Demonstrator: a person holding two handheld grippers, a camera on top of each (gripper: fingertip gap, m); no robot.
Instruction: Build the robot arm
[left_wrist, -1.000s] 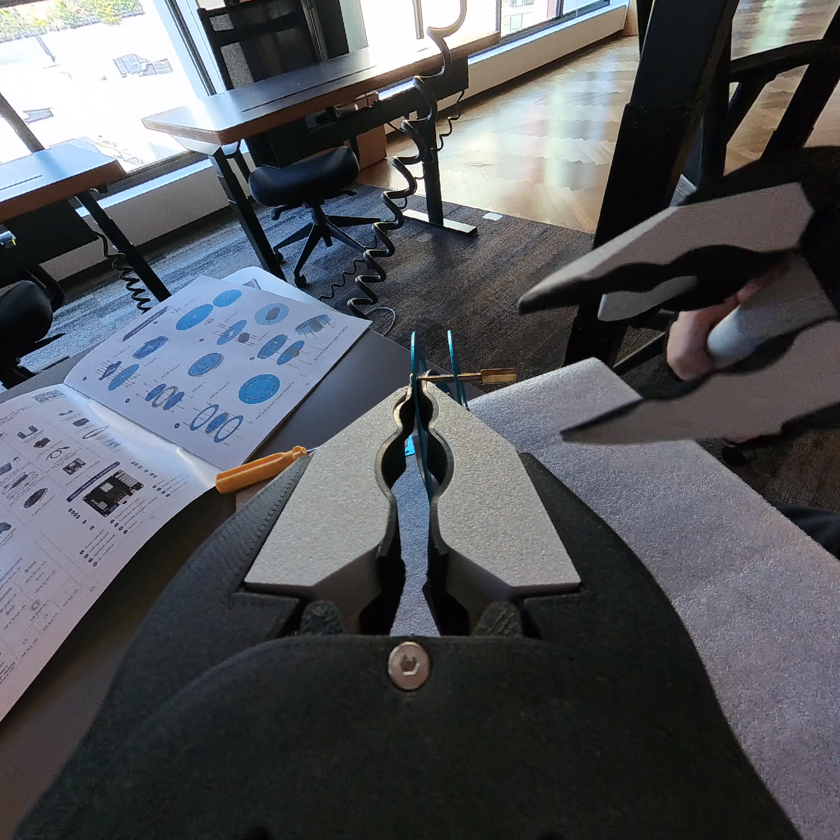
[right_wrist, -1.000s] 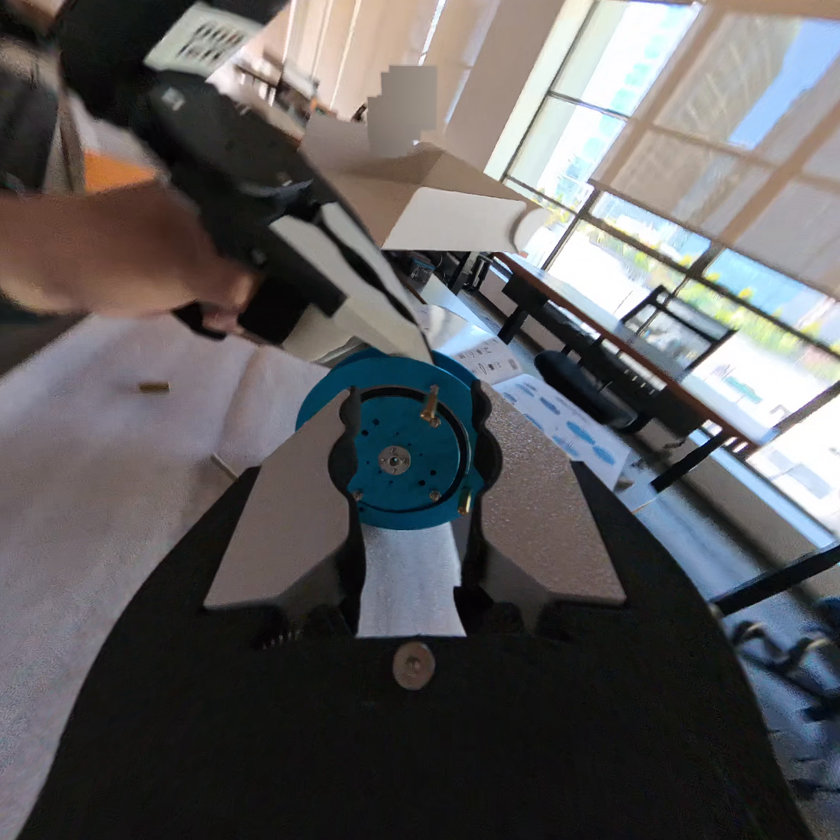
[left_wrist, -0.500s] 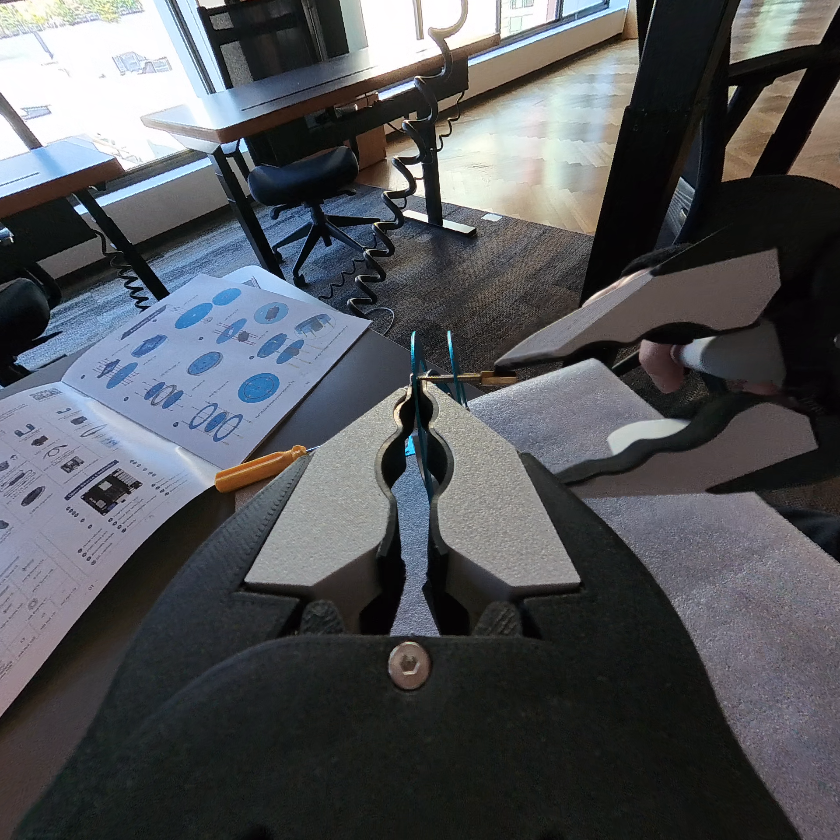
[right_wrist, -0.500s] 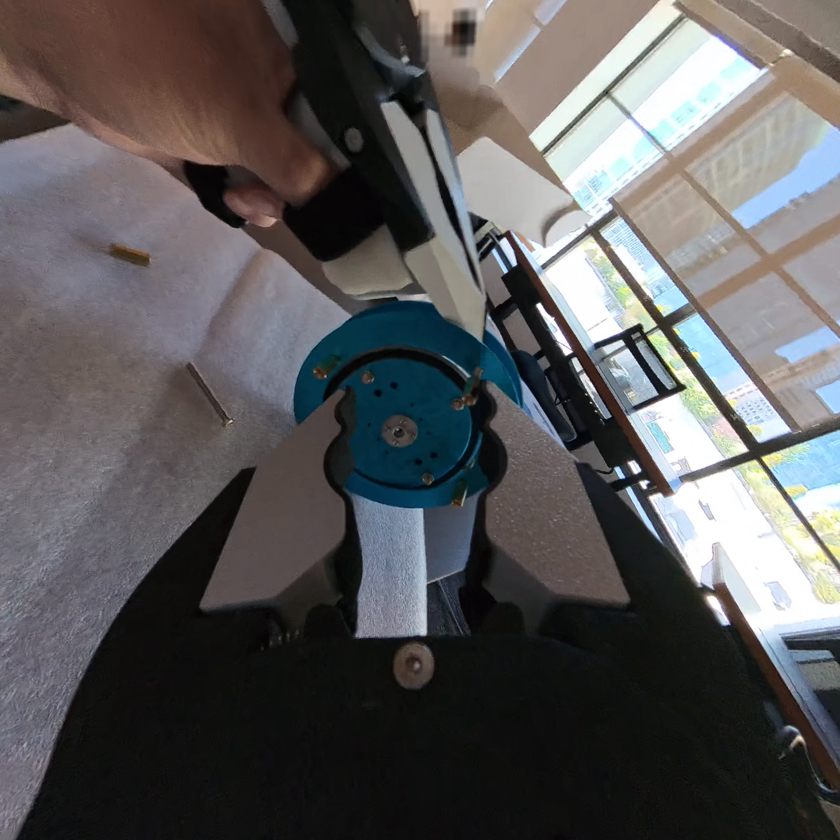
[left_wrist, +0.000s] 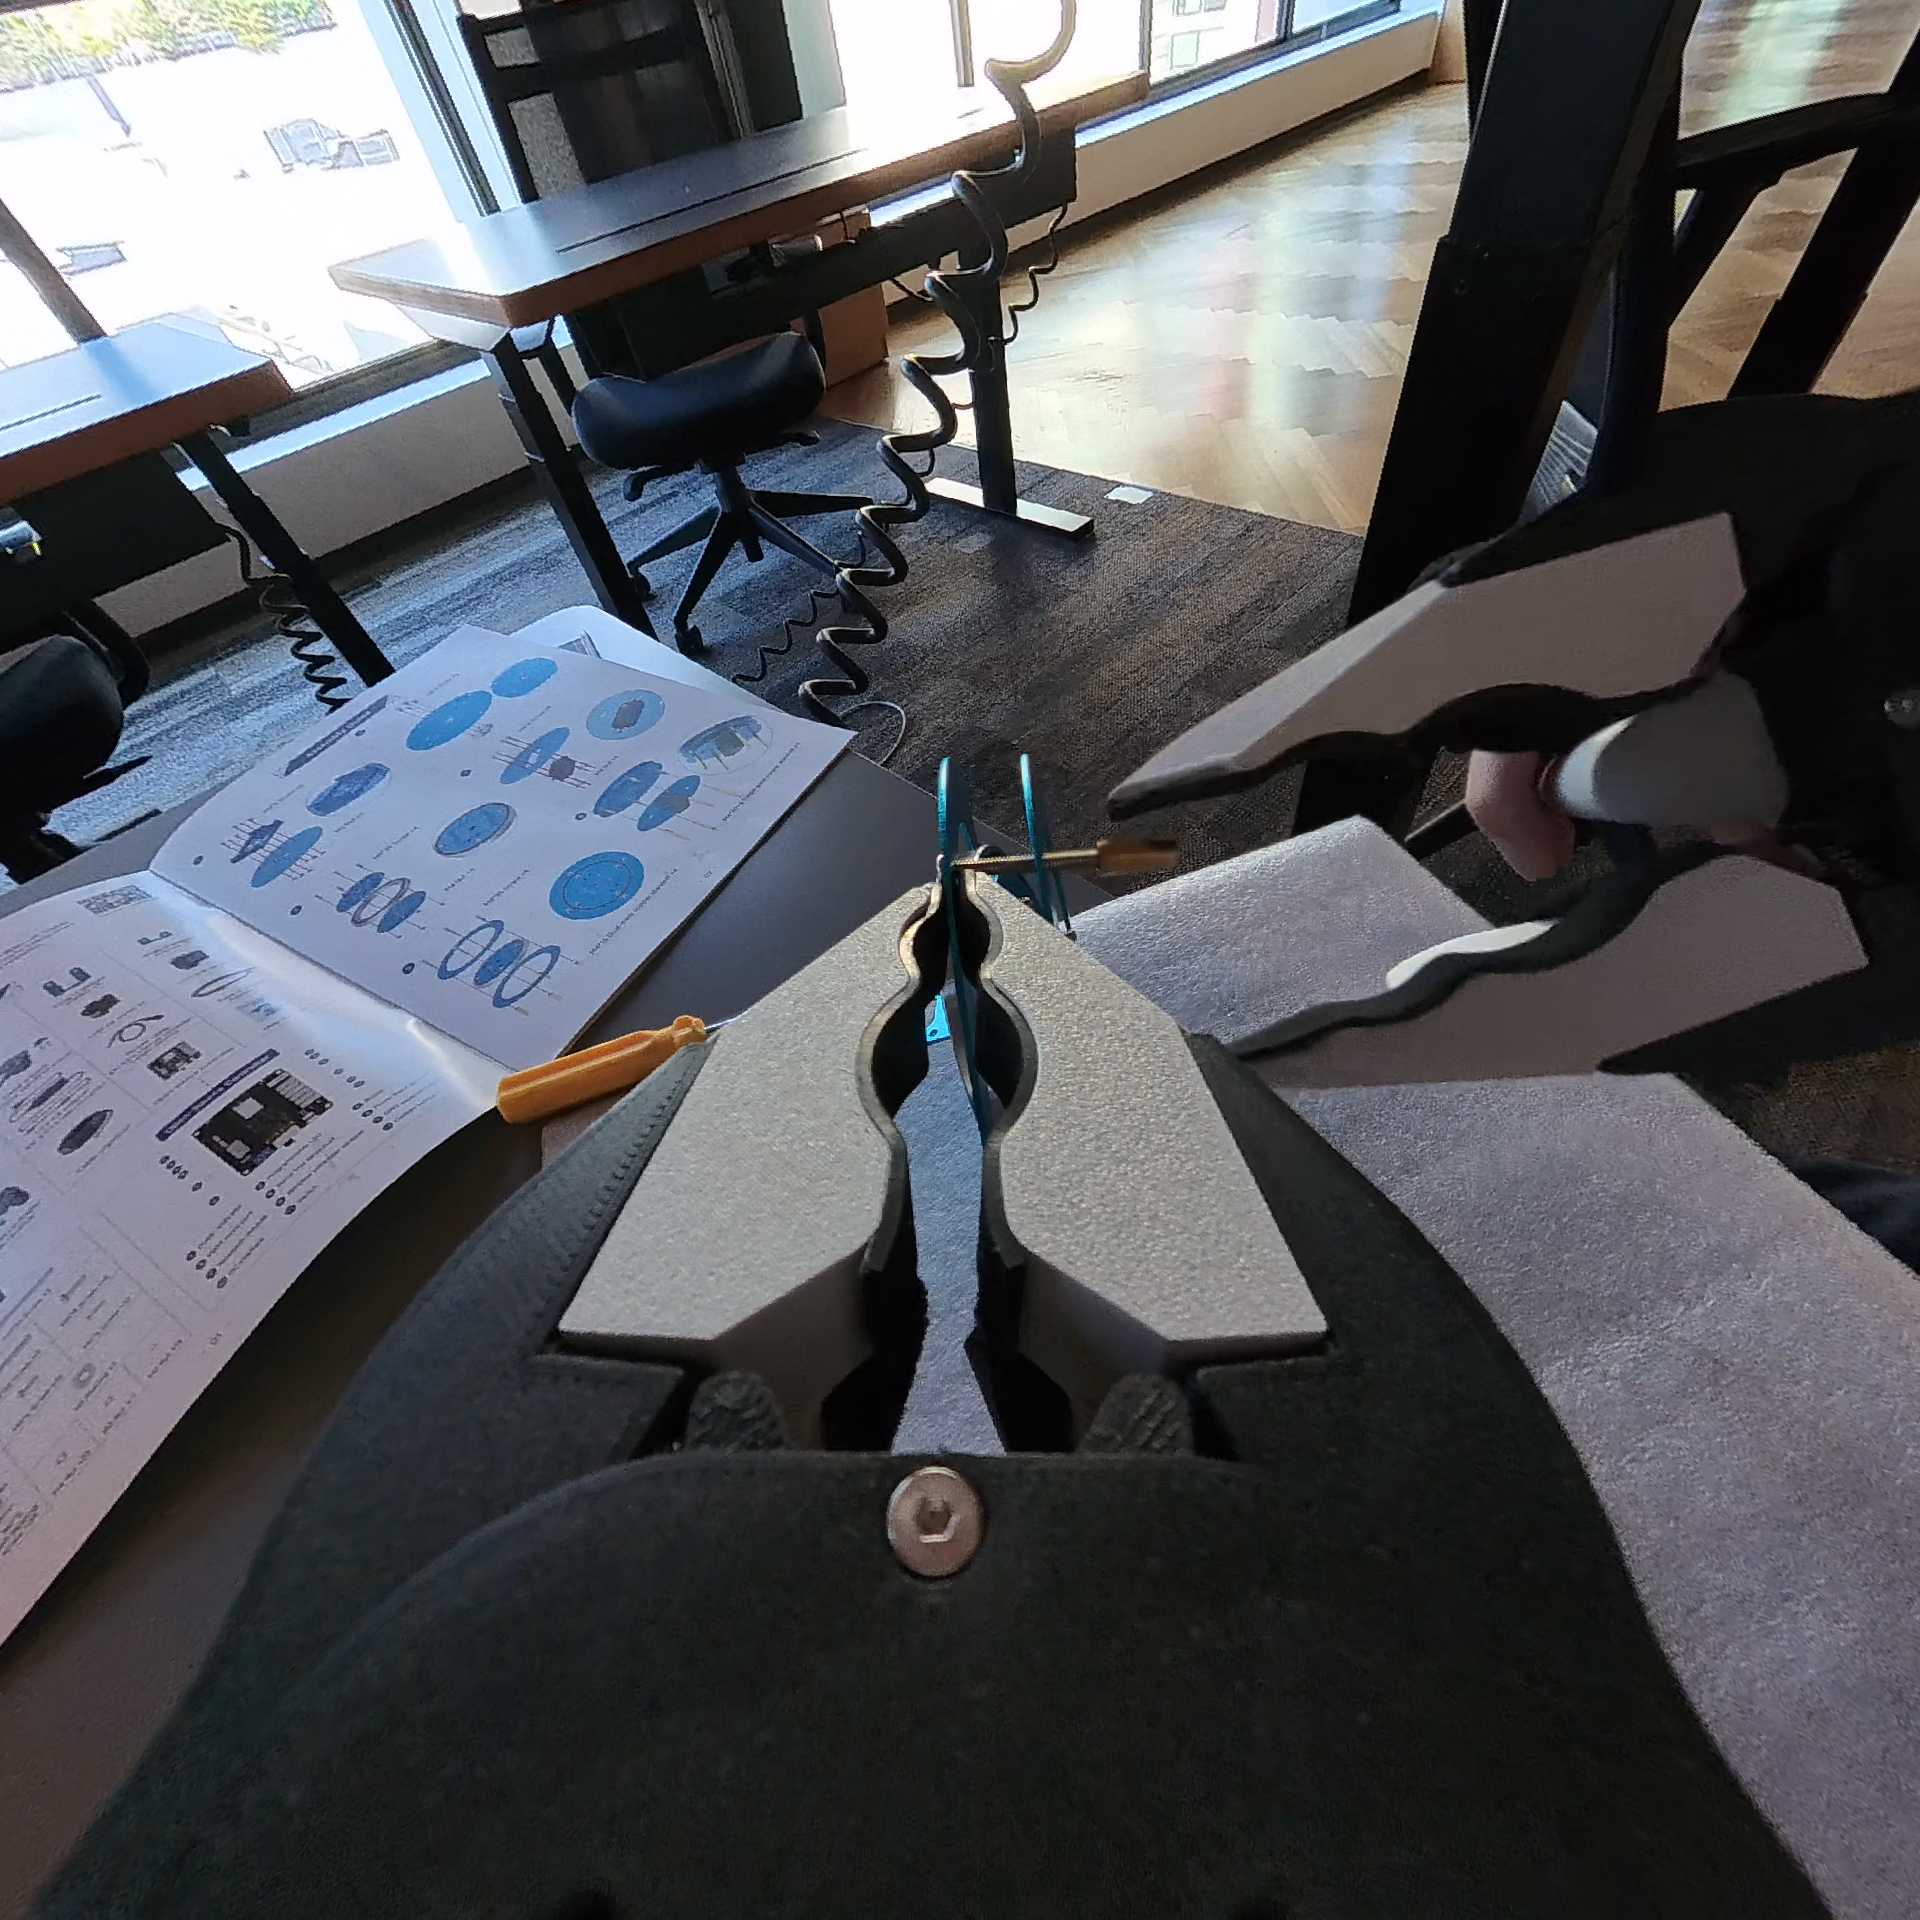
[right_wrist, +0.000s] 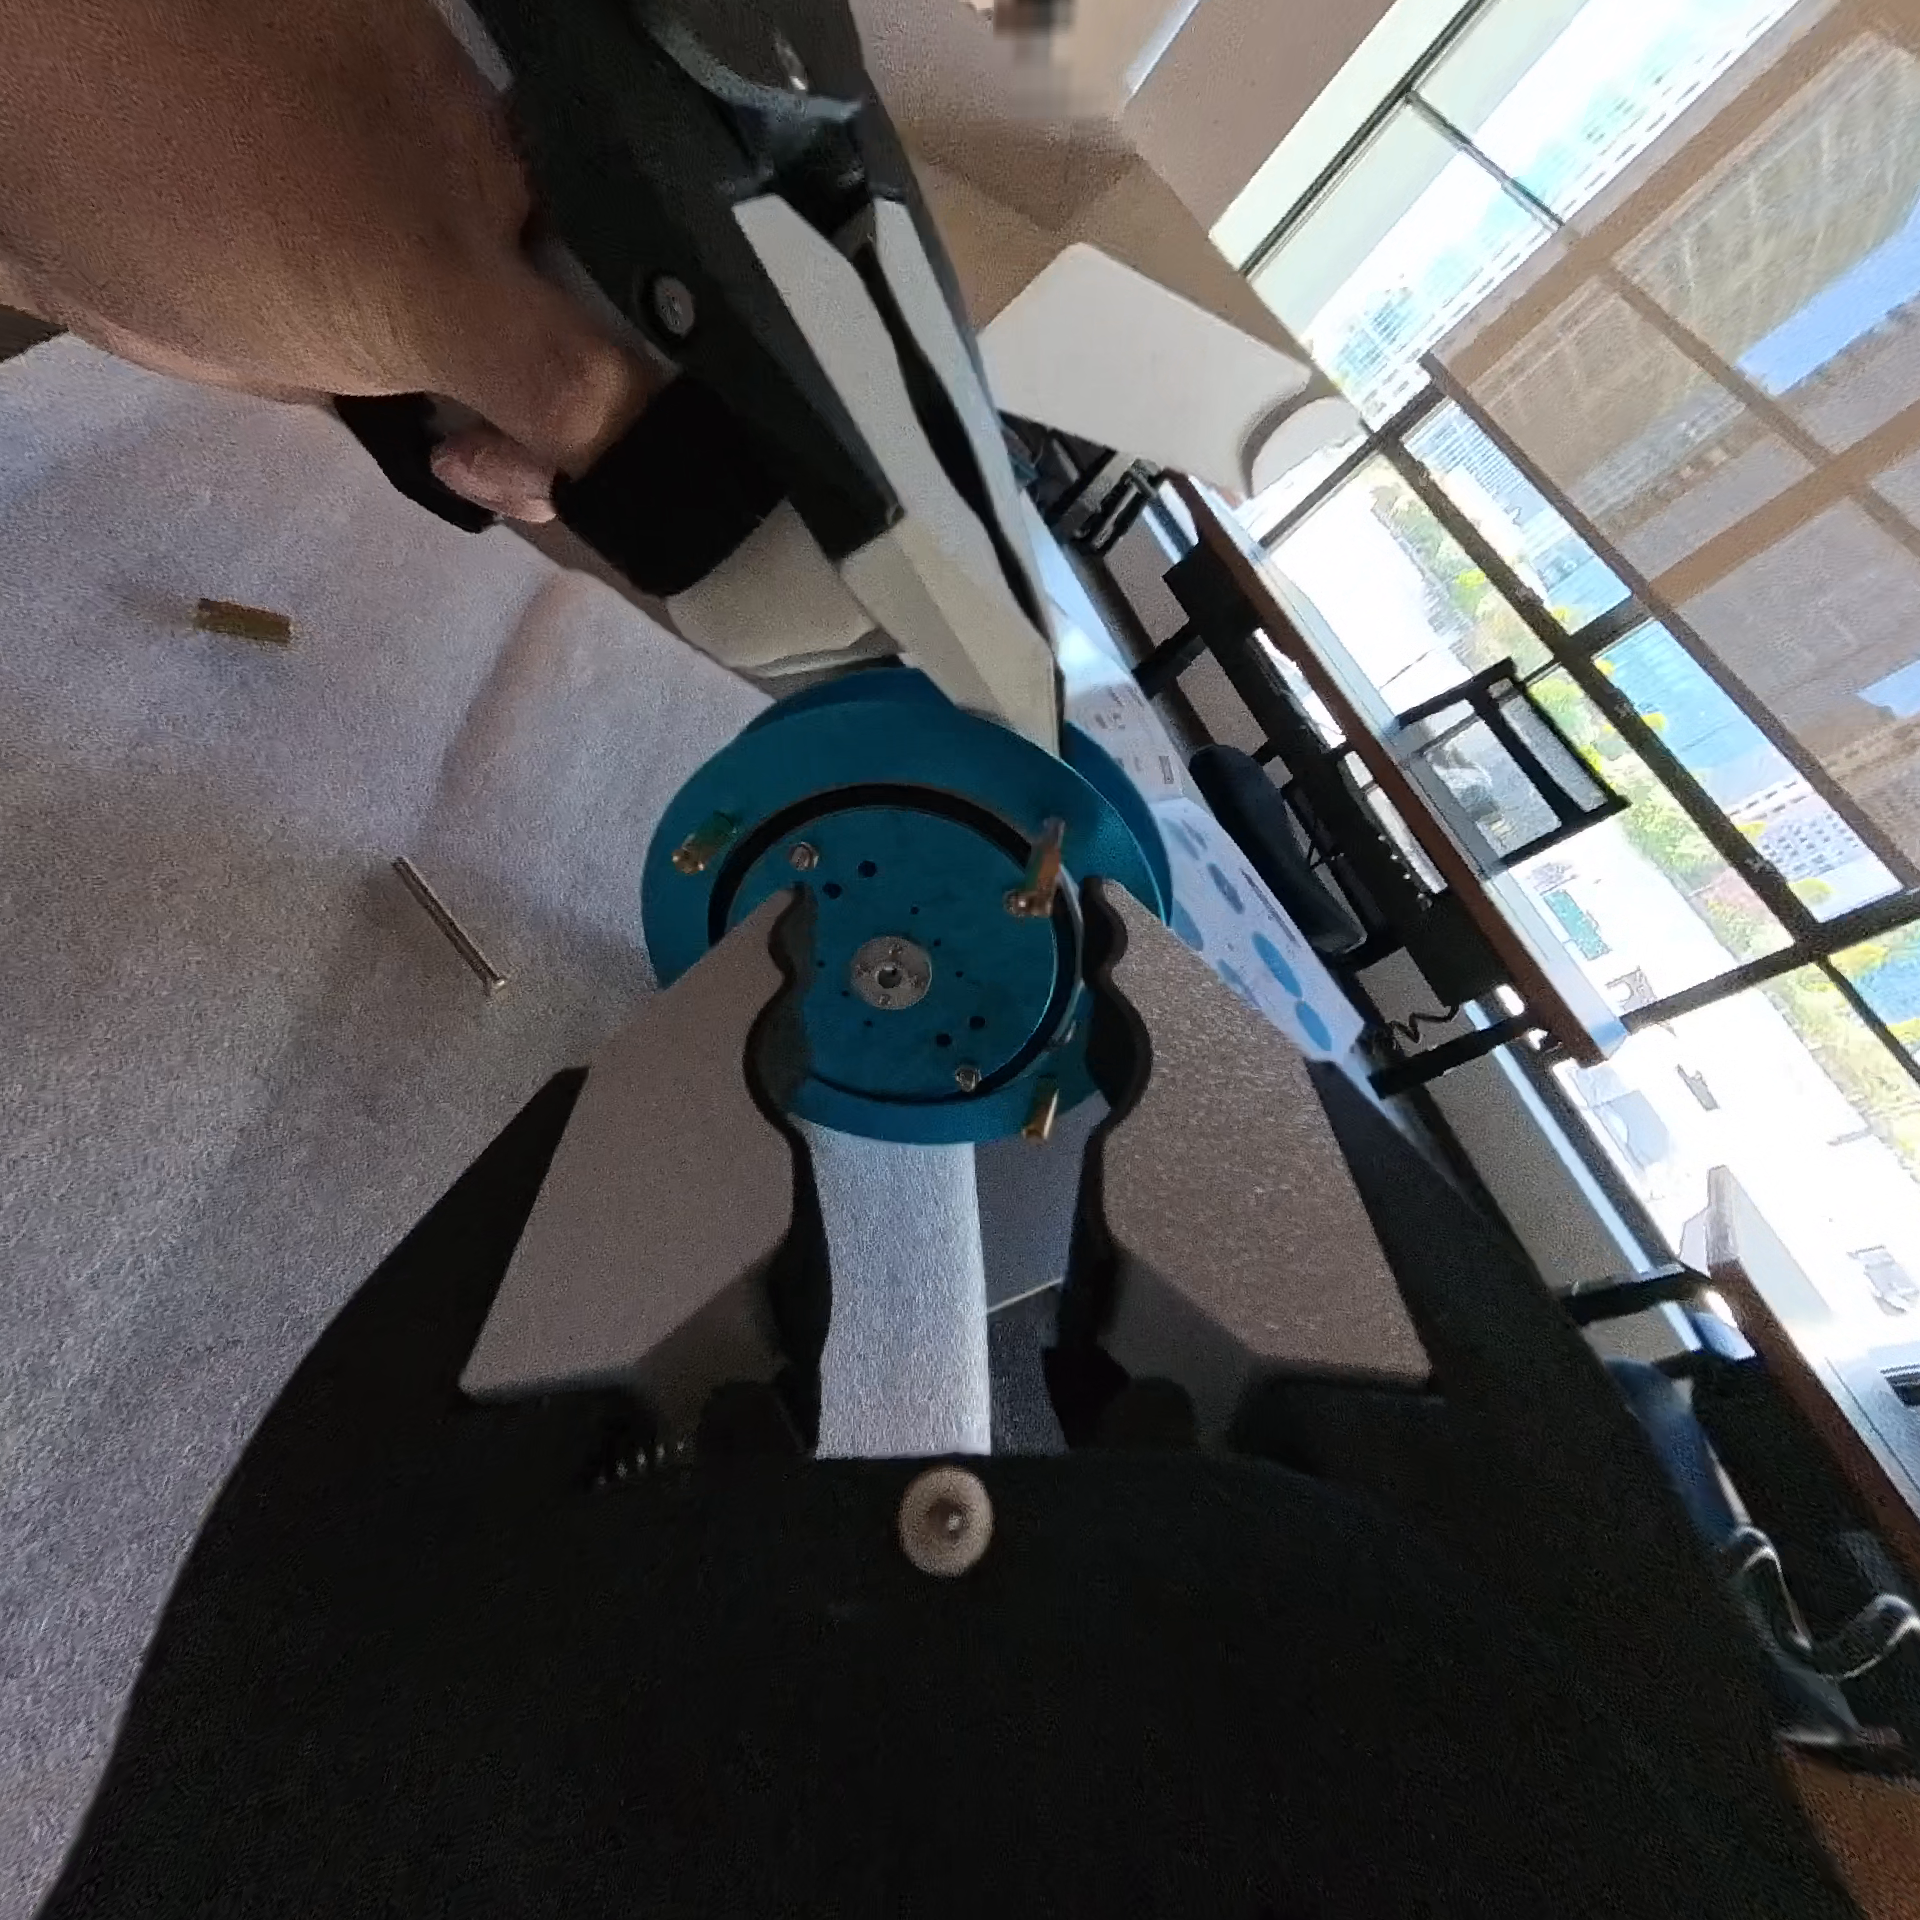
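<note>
- An open white instruction booklet (left_wrist: 343, 935) with blue diagrams is seen at the far left on the dark table (left_wrist: 790, 883), and a small orange-handled screwdriver (left_wrist: 597, 1065) lies just beside its right edge.
- The left gripper (left_wrist: 954, 914) is closed narrowly on the rim of a thin blue metal disc assembly (left_wrist: 961, 904), which is held upright and edge-on above the table edge.
- Two parallel blue plates are shown joined by a slim screw with a brass standoff (left_wrist: 1127, 858) that projects to the right.
- The assembly is judged light and stiff, with smooth painted faces that may slip; the bare rim, where it is clamped, looks the safest hold, since the thin standoffs could bend or unscrew under side load.
- The right gripper (left_wrist: 1195, 925) is seen further right with its fingers spread apart and nothing between them; its upper fingertip sits just above the tip of the brass standoff.
- In the right wrist view, the round face of the disc assembly (right_wrist: 904, 935) lies between the parted fingers of the right gripper (right_wrist: 940, 899), with brass standoffs about its ring; whether they touch it cannot be told.
- A loose steel screw (right_wrist: 449, 927) and a brass spacer (right_wrist: 241, 623) rest on the grey foam mat (right_wrist: 208, 1039), well apart from the disc.
</note>
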